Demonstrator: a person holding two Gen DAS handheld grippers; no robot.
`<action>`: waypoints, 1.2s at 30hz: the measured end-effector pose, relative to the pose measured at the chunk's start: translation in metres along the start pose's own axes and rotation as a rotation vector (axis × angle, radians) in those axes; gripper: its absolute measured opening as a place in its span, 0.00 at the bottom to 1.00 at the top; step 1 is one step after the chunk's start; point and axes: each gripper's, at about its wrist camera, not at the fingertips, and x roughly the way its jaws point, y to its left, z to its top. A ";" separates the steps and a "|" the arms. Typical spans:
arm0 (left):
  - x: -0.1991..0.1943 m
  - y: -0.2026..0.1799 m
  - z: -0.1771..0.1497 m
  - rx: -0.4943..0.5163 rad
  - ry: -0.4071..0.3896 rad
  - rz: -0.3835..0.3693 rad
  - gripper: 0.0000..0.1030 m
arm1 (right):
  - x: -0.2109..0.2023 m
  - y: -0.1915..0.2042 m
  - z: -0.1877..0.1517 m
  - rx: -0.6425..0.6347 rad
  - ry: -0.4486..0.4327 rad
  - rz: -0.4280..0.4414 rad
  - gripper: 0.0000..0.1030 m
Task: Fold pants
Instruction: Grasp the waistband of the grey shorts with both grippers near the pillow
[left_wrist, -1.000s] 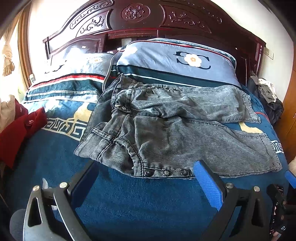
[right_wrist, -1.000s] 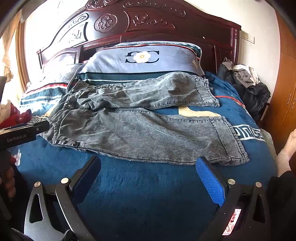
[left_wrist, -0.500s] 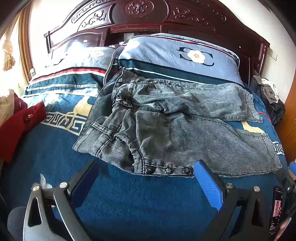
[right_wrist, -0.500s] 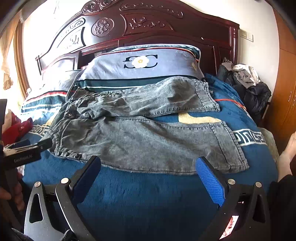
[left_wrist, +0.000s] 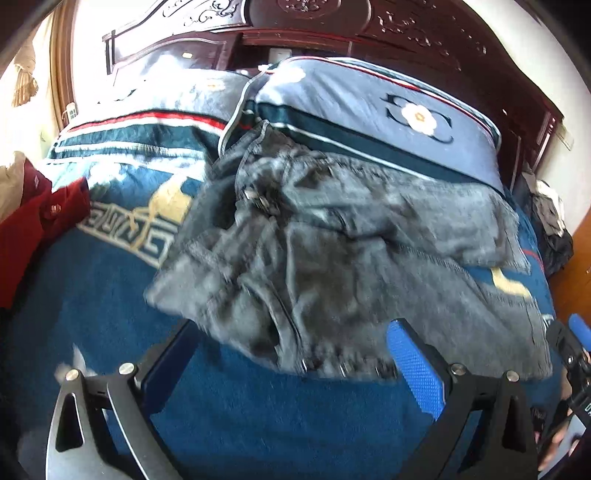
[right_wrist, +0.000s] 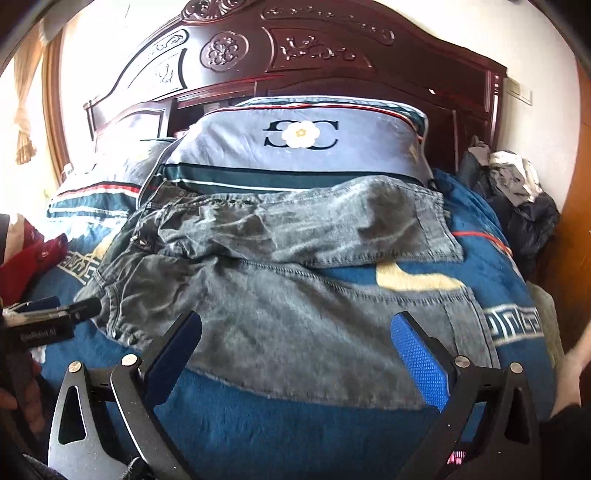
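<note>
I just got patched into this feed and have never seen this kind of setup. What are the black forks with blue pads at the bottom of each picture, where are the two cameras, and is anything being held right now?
There is no robot arm here. A person holds one handheld two-finger gripper in each hand, and each gripper carries a fisheye camera looking forward along its fingers.

One picture is from the left gripper; the black forks with blue pads are its own fingers. The other is from the right gripper. Each tool also shows at the edge of the other's view.

On the bed's blue blanket lie grey denim pants, spread out unfolded, waistband at the left, legs running right, the far leg resting against a pillow. The left view is motion-blurred.

Both grippers are open, hanging near the pants' near edge. Nothing is held.
</note>
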 end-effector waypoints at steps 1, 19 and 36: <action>0.003 0.001 0.009 0.012 -0.010 0.015 1.00 | 0.005 0.000 0.005 -0.001 0.008 0.013 1.00; 0.126 0.046 0.152 0.074 0.084 0.111 1.00 | 0.151 -0.069 0.131 0.067 0.156 0.009 1.00; 0.217 0.042 0.240 0.100 0.079 0.155 1.00 | 0.224 -0.123 0.147 0.078 0.204 -0.134 1.00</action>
